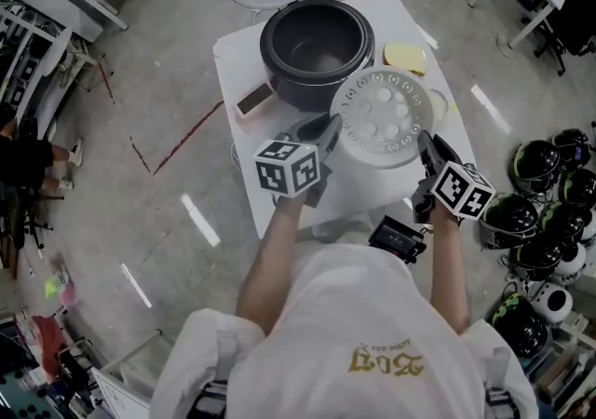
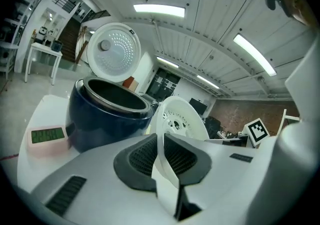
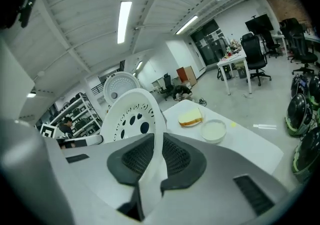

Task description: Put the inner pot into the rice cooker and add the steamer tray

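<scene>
Head view, left gripper [image 1: 330, 134], right gripper [image 1: 425, 141], pinching tray [image 1: 382, 116]

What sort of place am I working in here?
Probably a lab or workshop, not a home kitchen: the rice cooker sits on a white table on a bare floor marked with tape, helmets lie piled nearby, and desks with office chairs stand around.
</scene>
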`<state>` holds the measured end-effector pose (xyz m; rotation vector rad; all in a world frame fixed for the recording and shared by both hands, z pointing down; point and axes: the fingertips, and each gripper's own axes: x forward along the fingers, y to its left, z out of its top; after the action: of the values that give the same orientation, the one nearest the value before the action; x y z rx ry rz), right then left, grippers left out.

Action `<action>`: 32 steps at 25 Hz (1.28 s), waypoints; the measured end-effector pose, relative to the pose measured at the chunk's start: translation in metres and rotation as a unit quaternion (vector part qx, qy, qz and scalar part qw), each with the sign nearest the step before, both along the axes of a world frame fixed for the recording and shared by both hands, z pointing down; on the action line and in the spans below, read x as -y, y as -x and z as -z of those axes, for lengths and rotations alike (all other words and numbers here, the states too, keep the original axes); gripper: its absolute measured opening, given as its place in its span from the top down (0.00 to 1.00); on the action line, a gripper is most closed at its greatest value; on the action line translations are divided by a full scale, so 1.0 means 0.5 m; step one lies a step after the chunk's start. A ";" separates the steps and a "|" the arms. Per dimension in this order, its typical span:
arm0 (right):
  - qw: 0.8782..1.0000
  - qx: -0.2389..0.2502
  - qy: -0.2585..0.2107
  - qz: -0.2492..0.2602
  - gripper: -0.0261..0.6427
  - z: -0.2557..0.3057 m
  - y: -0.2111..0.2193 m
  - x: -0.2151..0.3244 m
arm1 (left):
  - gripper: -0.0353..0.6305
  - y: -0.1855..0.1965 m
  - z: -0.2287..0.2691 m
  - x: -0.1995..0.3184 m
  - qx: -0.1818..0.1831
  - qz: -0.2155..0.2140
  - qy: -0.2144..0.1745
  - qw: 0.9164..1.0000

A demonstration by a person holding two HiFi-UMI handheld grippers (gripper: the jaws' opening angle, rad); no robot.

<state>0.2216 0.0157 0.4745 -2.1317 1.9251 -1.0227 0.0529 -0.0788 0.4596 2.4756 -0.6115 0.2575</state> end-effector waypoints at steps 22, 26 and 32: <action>0.994 -0.029 -0.070 0.073 0.88 0.169 0.070 0.237 | 0.87 0.107 0.137 0.160 -0.045 0.084 -0.037 0.995; 0.993 -0.032 -0.075 0.083 0.88 0.182 0.076 0.278 | 0.87 0.116 0.148 0.193 -0.050 0.099 -0.039 0.993; 0.992 -0.026 -0.077 0.095 0.88 0.191 0.083 0.332 | 0.87 0.127 0.159 0.240 -0.057 0.117 -0.038 0.991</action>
<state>0.1799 -0.1502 0.3792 -1.9415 2.1877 -0.8211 -0.0105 -0.1987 0.3801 2.4417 -0.8694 0.0021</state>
